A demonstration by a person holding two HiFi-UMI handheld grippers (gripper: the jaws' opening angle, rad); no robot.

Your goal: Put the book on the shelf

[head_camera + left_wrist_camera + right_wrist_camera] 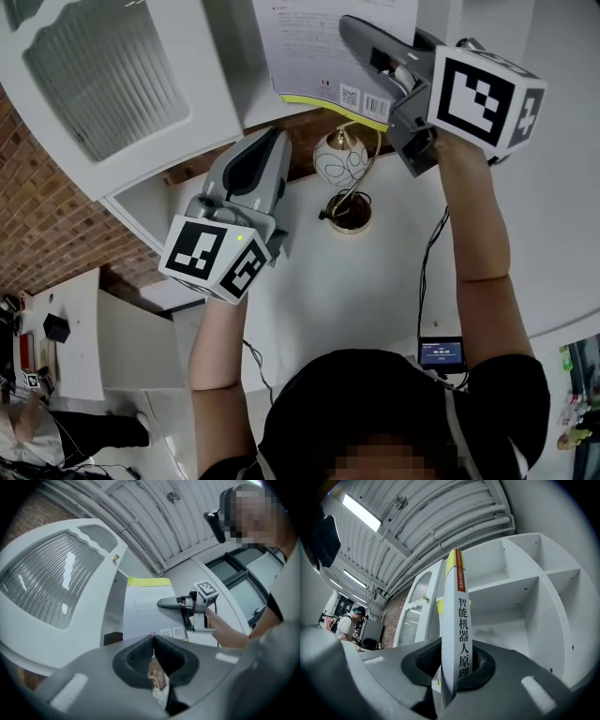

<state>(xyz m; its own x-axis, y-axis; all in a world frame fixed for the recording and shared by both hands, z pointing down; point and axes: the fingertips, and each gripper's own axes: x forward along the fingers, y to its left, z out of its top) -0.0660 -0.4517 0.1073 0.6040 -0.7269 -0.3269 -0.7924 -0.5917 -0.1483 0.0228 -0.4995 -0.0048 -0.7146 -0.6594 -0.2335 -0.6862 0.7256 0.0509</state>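
Right gripper view: right gripper (454, 663) pinches upright book (458, 616), spine visible, before shelf (534, 581) compartments. Head view alone shows lamp (342, 161) on tabletop (375, 281); left gripper (153, 641) pressed together.

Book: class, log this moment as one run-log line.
right tool: shut on book | left tool: shut, empty | book: facing shelf, not yet in
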